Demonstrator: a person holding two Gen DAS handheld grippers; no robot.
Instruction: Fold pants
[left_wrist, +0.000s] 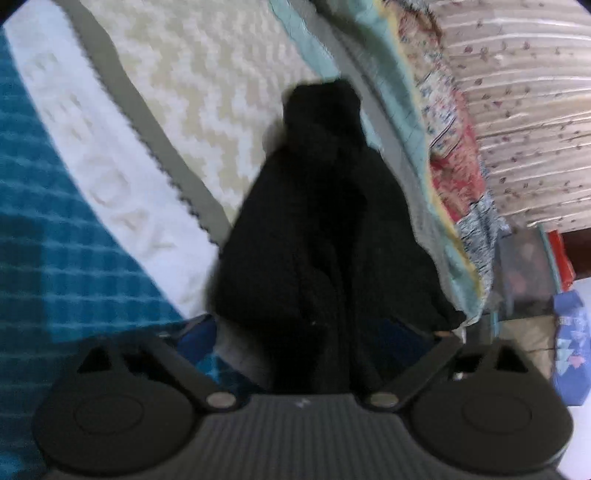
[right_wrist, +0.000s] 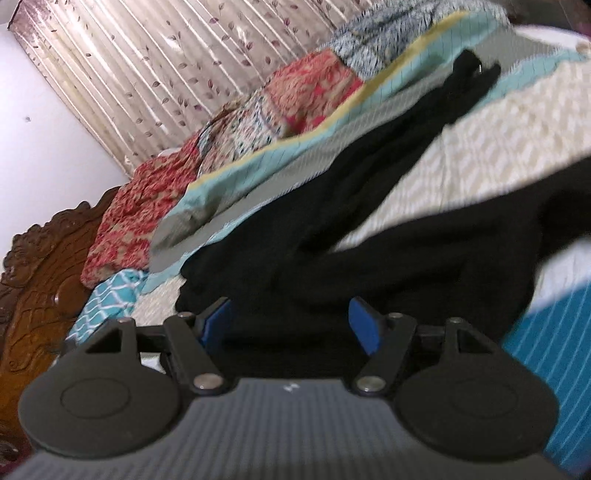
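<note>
Black pants (left_wrist: 325, 229) lie on a bed with a cream zigzag bedspread (left_wrist: 207, 96). In the left wrist view the cloth runs from between my left gripper (left_wrist: 306, 332) fingers away up the bed; the fingers are mostly hidden by the cloth and the jaws look spread wide. In the right wrist view the pants (right_wrist: 369, 229) stretch from my right gripper (right_wrist: 291, 325) toward the far corner of the bed. Its blue pads (right_wrist: 364, 325) stand apart, with black cloth lying between them.
A teal checked blanket (left_wrist: 55, 221) and a white towel (left_wrist: 92, 162) lie left of the pants. A patchwork quilt (right_wrist: 229, 122) lies along the bed's edge, below a pleated leaf-print curtain (right_wrist: 147, 74). A carved wooden headboard (right_wrist: 33, 280) stands at the left.
</note>
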